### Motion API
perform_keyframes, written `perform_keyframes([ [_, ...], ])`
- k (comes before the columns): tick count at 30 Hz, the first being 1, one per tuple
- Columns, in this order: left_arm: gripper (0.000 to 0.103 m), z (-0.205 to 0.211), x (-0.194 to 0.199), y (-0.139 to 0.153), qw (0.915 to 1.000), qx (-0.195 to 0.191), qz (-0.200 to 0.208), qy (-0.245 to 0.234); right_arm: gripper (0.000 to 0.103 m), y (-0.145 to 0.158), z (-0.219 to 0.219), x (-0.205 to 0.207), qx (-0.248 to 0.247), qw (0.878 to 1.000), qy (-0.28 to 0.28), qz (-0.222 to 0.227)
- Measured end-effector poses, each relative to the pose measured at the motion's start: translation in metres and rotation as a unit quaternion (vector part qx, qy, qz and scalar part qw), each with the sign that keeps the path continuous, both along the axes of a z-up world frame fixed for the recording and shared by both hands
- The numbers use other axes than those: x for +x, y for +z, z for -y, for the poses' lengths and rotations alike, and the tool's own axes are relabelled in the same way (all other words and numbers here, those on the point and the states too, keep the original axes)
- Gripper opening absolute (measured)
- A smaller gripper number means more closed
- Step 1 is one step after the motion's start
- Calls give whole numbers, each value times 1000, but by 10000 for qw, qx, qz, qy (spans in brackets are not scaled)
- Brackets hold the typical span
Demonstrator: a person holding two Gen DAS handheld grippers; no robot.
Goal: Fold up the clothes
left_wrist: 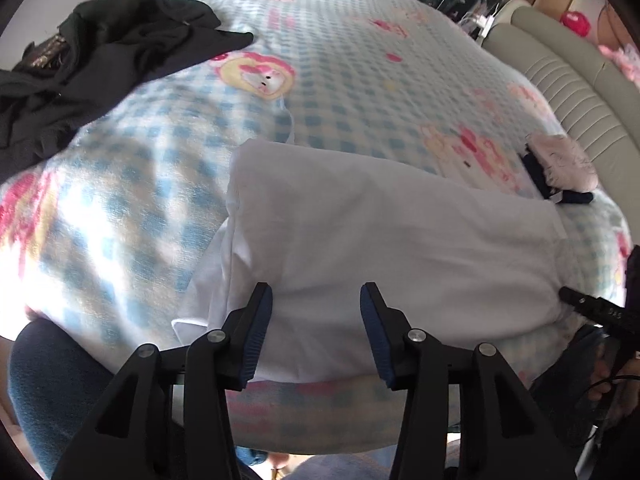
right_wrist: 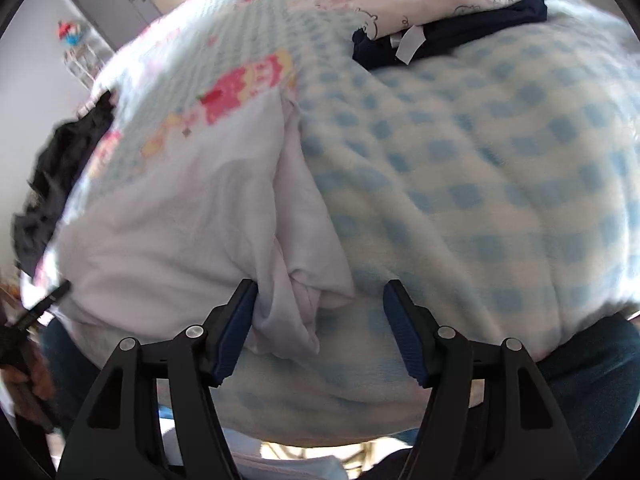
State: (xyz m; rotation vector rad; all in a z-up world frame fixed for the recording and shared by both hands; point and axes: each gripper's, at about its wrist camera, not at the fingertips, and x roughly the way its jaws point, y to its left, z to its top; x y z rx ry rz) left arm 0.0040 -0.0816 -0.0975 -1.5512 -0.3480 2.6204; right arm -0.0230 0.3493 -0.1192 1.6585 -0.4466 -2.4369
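Note:
A white garment [left_wrist: 380,248] lies partly folded on the near side of a bed with a blue-checked blanket [left_wrist: 340,92]. My left gripper [left_wrist: 316,328] is open and empty, its jaws astride the garment's near edge. The other gripper's tip [left_wrist: 580,304] pokes in at the right. In the right wrist view the white garment [right_wrist: 192,216] lies to the left, its bunched right end [right_wrist: 304,292] between the jaws of my right gripper [right_wrist: 320,316], which is open.
A heap of dark clothes [left_wrist: 100,60] lies at the far left of the bed. A folded pink and navy stack [left_wrist: 560,168] sits at the right, also in the right wrist view [right_wrist: 440,12]. A padded headboard [left_wrist: 572,80] runs along the right.

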Motion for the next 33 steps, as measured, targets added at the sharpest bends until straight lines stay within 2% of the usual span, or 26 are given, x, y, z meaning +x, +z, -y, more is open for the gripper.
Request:
perform_keyframes([
  [2,48,-1,1,1,9999,119,-26,-47,69,-8,6,-6,-289,9991,266,156],
  [4,48,-8,2,0,9998,88,-13,-148,69,-12,10,-10,-223,9991,302,186],
  [5,48,-11,3,-1,9997,117,-8,-204,65,-14,12,-12,-165,9992,301,191],
  [7,48,-16,4,1,9991,256,-1,-336,47,-6,16,-12,-179,9995,267,67],
  [9,48,-22,2,4,9979,404,14,-516,22,4,20,-12,-214,9995,227,-78],
  [10,49,-25,0,4,9969,464,76,-637,20,11,26,-12,-183,9992,281,-205],
  [13,50,-34,-8,3,9948,441,331,-851,19,35,64,-10,229,9927,862,-818],
  [15,50,-32,-11,6,9934,780,268,-803,19,41,93,-10,334,9859,1322,-973],
  [20,54,-25,-15,21,9785,1906,-31,-793,19,45,142,-7,-2,9752,1950,-1051],
  [22,59,-35,-22,26,9719,2121,-90,-1017,19,43,156,-4,-278,9696,2197,-1041],
  [25,65,-53,-33,34,9610,2374,-153,-1414,19,29,177,-3,-368,9664,2392,-869],
  [29,65,-81,-48,30,9660,1977,-20,-1664,19,15,180,1,-544,9686,2358,-580],
  [31,52,-87,-51,26,9723,1760,-4,-1536,21,13,181,0,-552,9691,2343,-533],
  [32,39,-85,-53,24,9755,1660,-9,-1442,22,14,179,0,-541,9695,2336,-513],
  [33,39,-79,-53,23,9784,1608,-24,-1299,24,16,176,0,-542,9701,2314,-496],
])
